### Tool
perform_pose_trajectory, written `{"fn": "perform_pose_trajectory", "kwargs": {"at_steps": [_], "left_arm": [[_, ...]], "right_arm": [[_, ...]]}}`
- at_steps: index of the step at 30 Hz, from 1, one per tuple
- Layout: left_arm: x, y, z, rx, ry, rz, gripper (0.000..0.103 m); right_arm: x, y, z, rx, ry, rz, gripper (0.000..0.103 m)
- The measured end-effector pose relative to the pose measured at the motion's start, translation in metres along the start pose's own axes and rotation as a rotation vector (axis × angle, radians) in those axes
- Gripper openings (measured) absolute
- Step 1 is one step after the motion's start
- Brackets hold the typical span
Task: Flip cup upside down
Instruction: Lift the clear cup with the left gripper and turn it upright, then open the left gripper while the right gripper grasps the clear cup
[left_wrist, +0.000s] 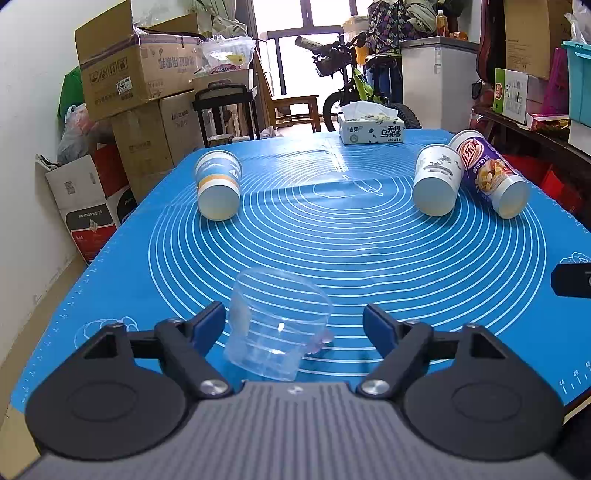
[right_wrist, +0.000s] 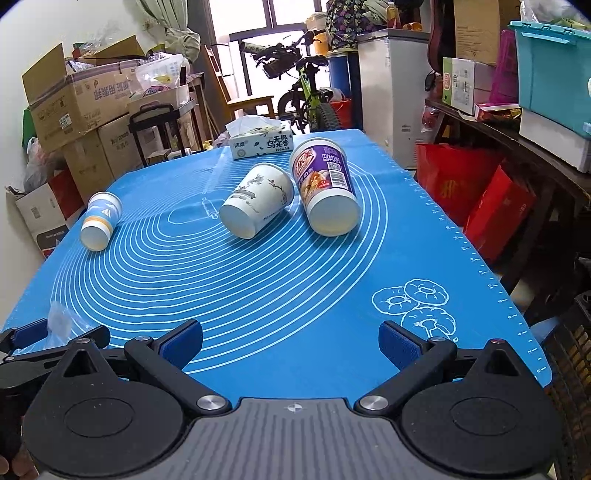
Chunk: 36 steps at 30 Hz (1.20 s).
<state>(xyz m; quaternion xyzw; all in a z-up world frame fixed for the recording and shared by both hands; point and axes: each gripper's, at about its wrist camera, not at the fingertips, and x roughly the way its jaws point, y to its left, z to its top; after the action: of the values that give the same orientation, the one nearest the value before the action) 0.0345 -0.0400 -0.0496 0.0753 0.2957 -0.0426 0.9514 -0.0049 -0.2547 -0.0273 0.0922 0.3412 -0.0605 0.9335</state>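
Observation:
A clear plastic cup (left_wrist: 275, 325) lies tilted on the blue mat (left_wrist: 332, 236), between the fingers of my open left gripper (left_wrist: 294, 321); the pads do not touch it. It shows faintly in the right wrist view (right_wrist: 59, 325) at the far left. Three paper cups lie on their sides farther off: a blue and white one (left_wrist: 218, 184) (right_wrist: 100, 220), a white one with a branch print (left_wrist: 437, 180) (right_wrist: 257, 199), and a purple one (left_wrist: 491, 173) (right_wrist: 327, 184). My right gripper (right_wrist: 290, 339) is open and empty above the mat's near edge.
A tissue box (left_wrist: 371, 127) (right_wrist: 260, 141) stands at the mat's far edge. Cardboard boxes (left_wrist: 136, 74) stack at the left, a bicycle (left_wrist: 354, 74) and a white cabinet (left_wrist: 439, 81) stand behind, and shelves with red bags (right_wrist: 480, 192) at the right.

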Motion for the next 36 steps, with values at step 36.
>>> {"fn": "perform_pose_trajectory", "kwargs": {"at_steps": [36], "left_arm": [[-0.031,0.076,-0.004,-0.104,-0.024,0.008,0.093]], "right_arm": [[-0.015,0.118,0.034,-0.787,-0.068,0.063,0.103]]}}
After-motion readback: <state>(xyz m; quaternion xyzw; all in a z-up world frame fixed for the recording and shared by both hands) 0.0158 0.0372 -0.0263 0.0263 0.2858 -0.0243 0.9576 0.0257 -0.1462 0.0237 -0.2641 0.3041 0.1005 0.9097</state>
